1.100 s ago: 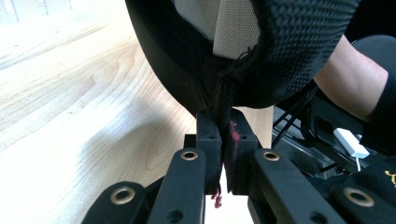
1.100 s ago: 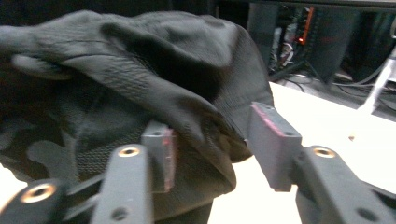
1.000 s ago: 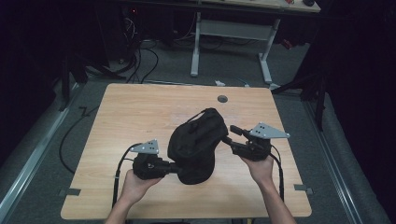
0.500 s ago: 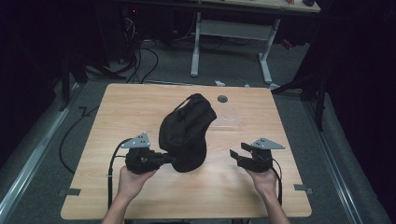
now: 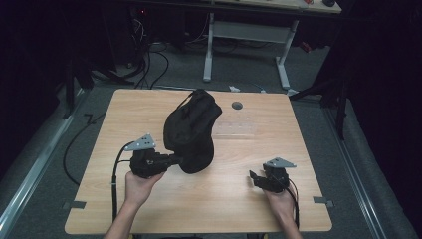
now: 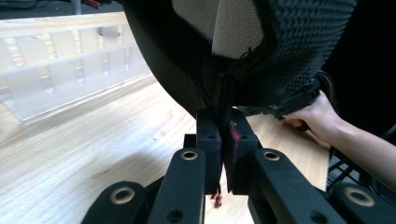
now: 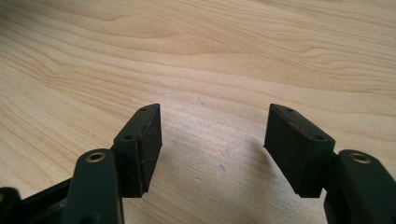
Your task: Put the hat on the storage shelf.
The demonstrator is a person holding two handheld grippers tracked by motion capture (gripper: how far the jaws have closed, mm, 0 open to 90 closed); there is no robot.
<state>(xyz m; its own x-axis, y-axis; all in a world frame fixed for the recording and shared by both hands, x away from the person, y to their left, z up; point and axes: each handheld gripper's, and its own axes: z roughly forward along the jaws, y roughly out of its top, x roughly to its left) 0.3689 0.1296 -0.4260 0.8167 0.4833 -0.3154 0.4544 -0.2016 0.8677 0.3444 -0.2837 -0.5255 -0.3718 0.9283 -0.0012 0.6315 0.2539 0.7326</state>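
High view: a black bag (image 5: 191, 130) stands tilted on the wooden bench (image 5: 249, 144), left of centre, with its lower edge pinched by the left gripper (image 5: 175, 160). In the left gripper view the fingers (image 6: 208, 140) press together on a fold of the bag's black fabric, with pale mesh lining above. The right gripper (image 5: 255, 178) sits low over the bench near its front right, well apart from the bag; its fingers (image 7: 145, 135) have just been opening and stand spread over bare wood. No readable writing shows.

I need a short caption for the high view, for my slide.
Left gripper clamps a black bag; right gripper open.
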